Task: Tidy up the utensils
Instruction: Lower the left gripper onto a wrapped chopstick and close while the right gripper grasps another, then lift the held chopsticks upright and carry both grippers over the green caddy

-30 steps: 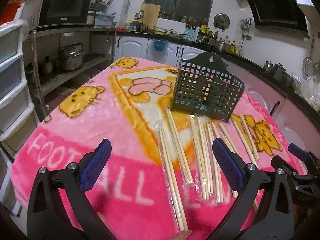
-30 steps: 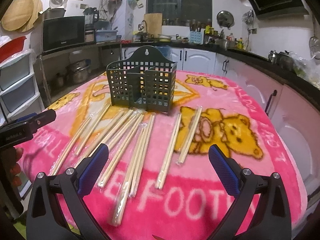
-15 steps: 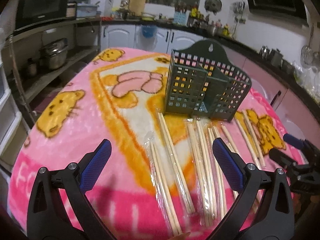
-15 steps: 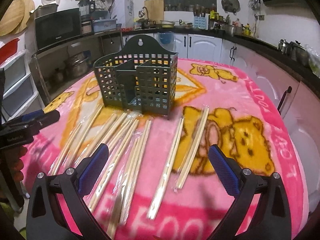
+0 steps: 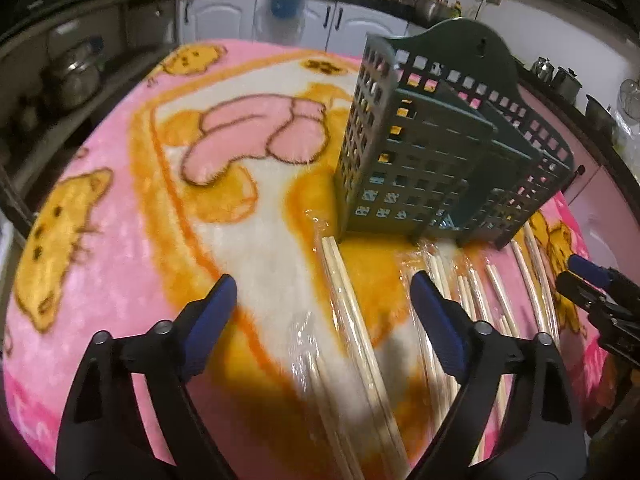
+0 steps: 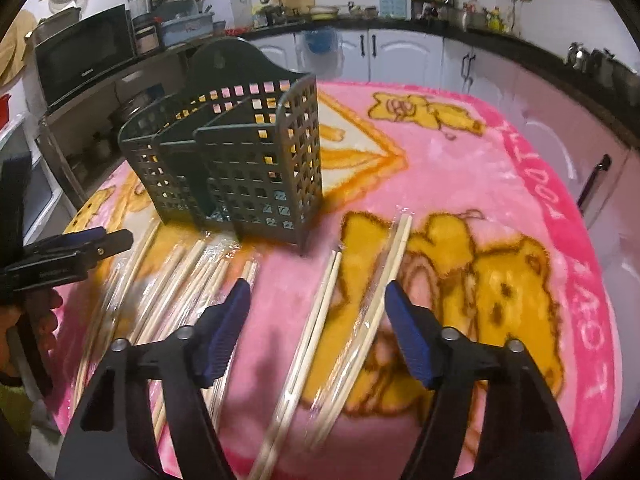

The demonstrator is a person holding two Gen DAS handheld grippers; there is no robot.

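Left gripper (image 5: 324,300) jaws closing, nothing gripped yet; one wrapped chopstick pair (image 5: 352,320) lying between its fingers on the pink blanket (image 5: 120,240). Right gripper (image 6: 318,300) jaws also closing, pads not touching; two wrapped pairs (image 6: 320,312) lying between them. Green slotted holder (image 6: 240,168) standing upright just beyond both grippers' tips, more pairs (image 6: 180,280) lying left of the right gripper.
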